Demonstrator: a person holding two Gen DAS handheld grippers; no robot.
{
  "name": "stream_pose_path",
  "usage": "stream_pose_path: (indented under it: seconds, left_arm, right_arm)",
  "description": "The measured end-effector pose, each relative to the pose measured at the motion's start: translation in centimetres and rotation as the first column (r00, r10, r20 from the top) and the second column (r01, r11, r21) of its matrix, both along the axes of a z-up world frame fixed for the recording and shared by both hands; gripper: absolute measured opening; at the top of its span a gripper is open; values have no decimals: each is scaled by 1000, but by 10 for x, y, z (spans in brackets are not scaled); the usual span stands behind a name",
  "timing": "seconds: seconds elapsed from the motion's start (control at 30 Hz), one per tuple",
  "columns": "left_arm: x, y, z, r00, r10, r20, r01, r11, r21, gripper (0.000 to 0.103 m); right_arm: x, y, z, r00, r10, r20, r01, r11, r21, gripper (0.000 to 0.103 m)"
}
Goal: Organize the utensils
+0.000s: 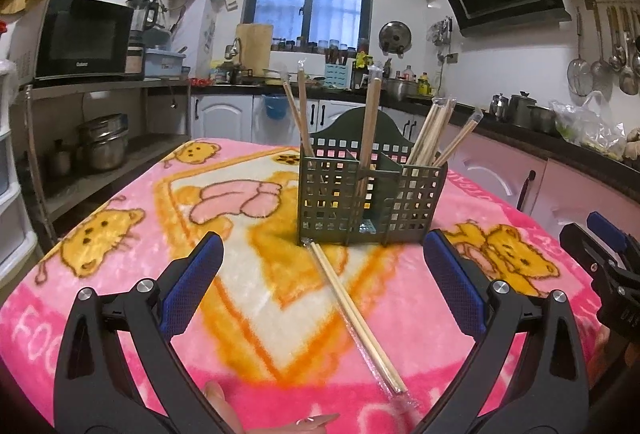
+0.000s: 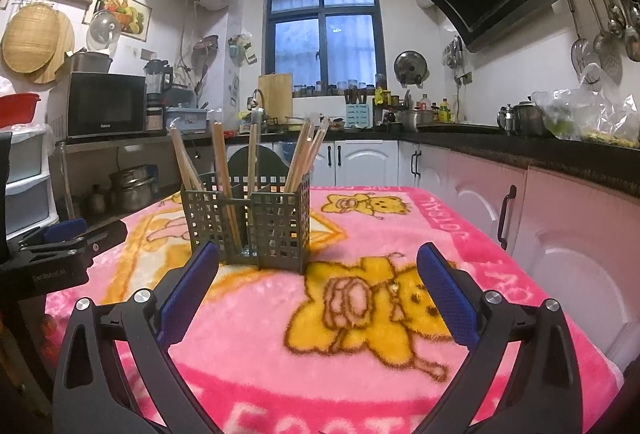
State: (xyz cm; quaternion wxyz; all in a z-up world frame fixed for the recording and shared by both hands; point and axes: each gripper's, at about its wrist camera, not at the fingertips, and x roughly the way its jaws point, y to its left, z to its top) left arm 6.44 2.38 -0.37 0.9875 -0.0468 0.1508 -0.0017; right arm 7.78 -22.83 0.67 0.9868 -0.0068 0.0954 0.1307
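Observation:
A dark green lattice utensil holder [image 1: 370,196] [image 2: 248,224] stands on the pink cartoon blanket [image 1: 120,274] [image 2: 360,354]. Several wrapped chopstick pairs [image 1: 370,122] [image 2: 304,154] stand upright in its compartments. One wrapped chopstick pair [image 1: 352,310] lies flat on the blanket, running from the holder's front toward me. My left gripper [image 1: 324,246] hovers open above that pair, fingers on either side. My right gripper [image 2: 318,258] is open and holds nothing, just right of the holder. The right gripper [image 1: 608,258] also shows at the left wrist view's right edge.
Kitchen counters [image 2: 520,150] with pots and bags run along the right and back. A microwave [image 1: 84,38] sits on a shelf at left, with metal pots [image 1: 104,142] below. Pink cabinet doors [image 2: 560,234] stand close to the table's right side. Fingertips [image 1: 224,406] show at the bottom.

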Motion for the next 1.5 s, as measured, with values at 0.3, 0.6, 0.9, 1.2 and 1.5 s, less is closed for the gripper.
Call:
stream_pose_path:
  seconds: [0.3,0.6,0.9,1.2,1.5]
  left_arm:
    - [0,0,0,1000,1,1,-1,1000,0,92]
    - [0,2,-1,1000,4,0,-4,1000,-2,92]
    - [0,2,-1,1000,6,-1,-6,1000,-4,92]
    - [0,2,-1,1000,5,-1,-5,1000,-3,92]
    - [0,2,-1,1000,7,-1,-7,1000,-3,92]
  right_arm:
    - [0,0,0,1000,5,7,-5,1000,0,96]
    - [0,-1,-1,1000,4,7,-4,1000,4,96]
    - [-1,0,-1,1000,1,8,-1,1000,4,97]
    - [-1,-1,-1,1000,1,10,-1,1000,5,97]
    - [0,-1,-1,1000,0,11,0,1000,7,96]
